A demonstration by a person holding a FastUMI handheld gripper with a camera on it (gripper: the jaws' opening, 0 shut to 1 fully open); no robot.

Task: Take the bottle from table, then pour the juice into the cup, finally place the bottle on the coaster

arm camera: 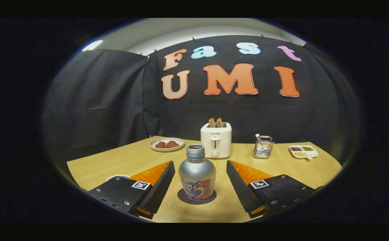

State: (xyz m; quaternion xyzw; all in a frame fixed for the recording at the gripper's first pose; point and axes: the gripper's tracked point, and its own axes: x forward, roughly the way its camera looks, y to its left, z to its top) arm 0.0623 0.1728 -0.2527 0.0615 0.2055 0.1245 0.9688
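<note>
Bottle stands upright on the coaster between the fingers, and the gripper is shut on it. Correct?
Not quite. The gripper view shows the gripper open, both fingers clear of the bottle. The rest holds: the bottle stands upright on the coaster, between the fingers.

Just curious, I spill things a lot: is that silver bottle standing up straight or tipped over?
Upright. The bottle stands on the dark coaster, neck up, between the open gripper jaws, which do not touch it.

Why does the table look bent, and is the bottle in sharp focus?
Gripper view: the fisheye lens bows the table edges; the bottle on its coaster looks fairly sharp, with soft glare on its shoulder; the hand-held gripper stands open around it.
</note>
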